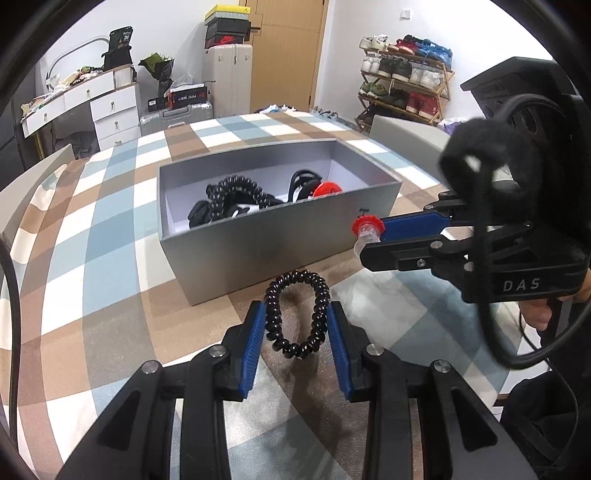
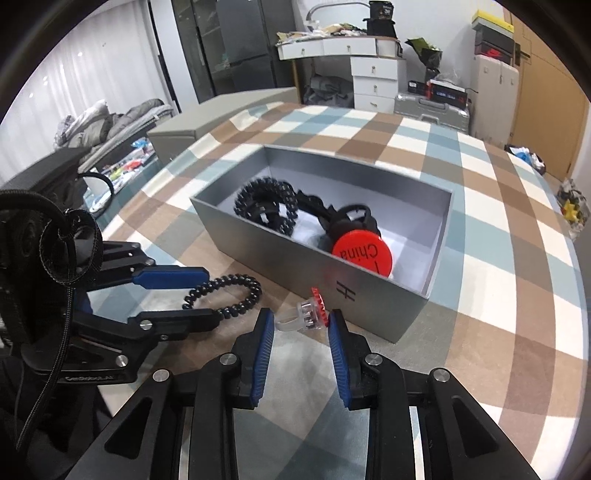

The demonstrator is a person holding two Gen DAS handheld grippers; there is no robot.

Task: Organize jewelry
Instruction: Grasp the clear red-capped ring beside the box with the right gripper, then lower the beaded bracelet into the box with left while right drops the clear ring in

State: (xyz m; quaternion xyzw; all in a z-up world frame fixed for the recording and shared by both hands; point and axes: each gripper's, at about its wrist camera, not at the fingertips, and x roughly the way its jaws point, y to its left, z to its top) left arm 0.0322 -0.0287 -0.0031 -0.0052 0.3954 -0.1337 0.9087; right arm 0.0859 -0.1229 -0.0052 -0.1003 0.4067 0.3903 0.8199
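A lived-in home bedroom: a bed with a checked cover (image 1: 110, 229), a shoe rack (image 1: 406, 81) full of sneakers by a wooden door (image 1: 284, 55), suitcases (image 1: 229, 77), stacked shoeboxes (image 1: 227, 26) and a cluttered white dresser (image 2: 373, 70).

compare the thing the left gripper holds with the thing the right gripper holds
The left gripper is shut on a black coil hair tie; the right gripper is shut on a clear ring with a red top. The hair tie is one dark spiral loop; the ring is see-through with a red toothed cap. The hair tie spans much wider than the ring. Both are held outside the grey box, in front of its near wall.
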